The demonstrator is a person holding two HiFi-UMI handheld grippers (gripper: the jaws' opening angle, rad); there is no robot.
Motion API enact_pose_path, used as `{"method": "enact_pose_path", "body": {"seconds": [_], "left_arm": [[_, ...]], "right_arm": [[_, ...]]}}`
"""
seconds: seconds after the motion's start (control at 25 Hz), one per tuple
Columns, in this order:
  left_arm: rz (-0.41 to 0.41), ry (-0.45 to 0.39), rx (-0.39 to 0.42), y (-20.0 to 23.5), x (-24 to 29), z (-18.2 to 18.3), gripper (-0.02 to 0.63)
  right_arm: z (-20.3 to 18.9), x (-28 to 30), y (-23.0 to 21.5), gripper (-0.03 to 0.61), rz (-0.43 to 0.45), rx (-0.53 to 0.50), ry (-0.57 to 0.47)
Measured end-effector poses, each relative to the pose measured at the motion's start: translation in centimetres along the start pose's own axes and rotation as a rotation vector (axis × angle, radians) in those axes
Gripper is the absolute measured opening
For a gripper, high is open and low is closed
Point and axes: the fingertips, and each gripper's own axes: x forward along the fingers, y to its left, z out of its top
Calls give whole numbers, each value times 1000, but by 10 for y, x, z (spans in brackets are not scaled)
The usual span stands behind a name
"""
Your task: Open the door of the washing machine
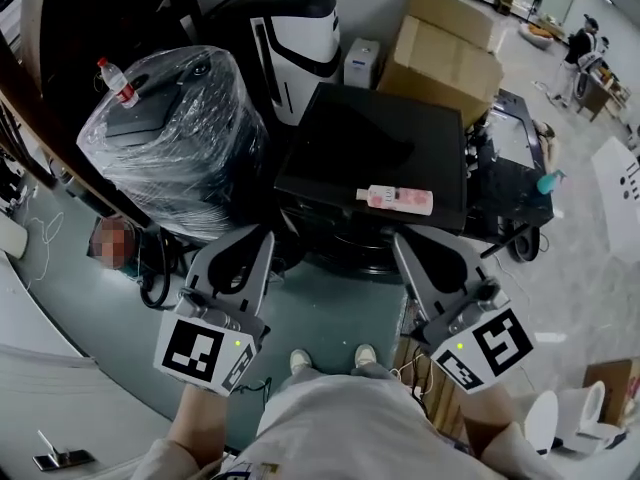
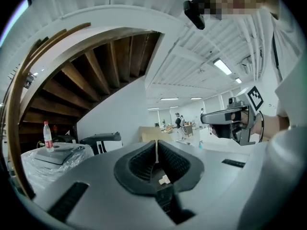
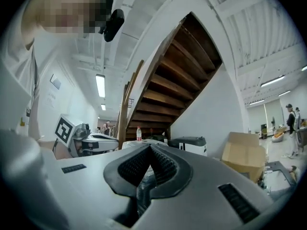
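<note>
Left gripper (image 2: 157, 146) jaws pressed together. Right gripper (image 2: 207, 118) level at right. Bottle (image 2: 47, 136) on wrapped bundle (image 2: 62, 164) far left, under wooden stairs (image 2: 96, 71).

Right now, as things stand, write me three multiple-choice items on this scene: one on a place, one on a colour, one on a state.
1. Where is the pink bottle?
A. Lying on top of the black machine
B. Under it
C. Standing upright beside it

2. What colour is the cap of the clear bottle on the plastic-wrapped bundle?
A. Blue
B. Green
C. Red

3. How do the left gripper and the right gripper stand?
A. Both open
B. Both shut, nothing held
C. Left shut, right open

Answers:
1 A: the head view shows it flat on the machine's dark top.
2 C: the cap shows red in the head view.
3 B: each gripper view shows its pads meeting with nothing between them.
</note>
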Motion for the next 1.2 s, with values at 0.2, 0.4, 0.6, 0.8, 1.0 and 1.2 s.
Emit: {"method": "enact_pose_path", "body": {"seconds": [0.2,0.4,0.6,0.8,1.0,1.2], "left_arm": [[-62,-29,5,-30,10,19,29],[-104,-58,30,-51,21,32,29],[-134,-48,42,-63,33,32,29],[-147,-37,39,-64,36,28,29],[-150,-9,20,-59,40,24,29],[-149,-18,40,-51,46,21,29]], "right_arm": [[23,-35,-11,26,-46,-23,-39],[33,-60,-22,26,-88,-41,-58],[24,-72,-28,26,-110,-42,-34],[19,-72,-32,26,-120,-21,-27],[21,-62,-32,26,-110,-24,-32],[21,-50,-37,26,-103,-59,-29]]}}
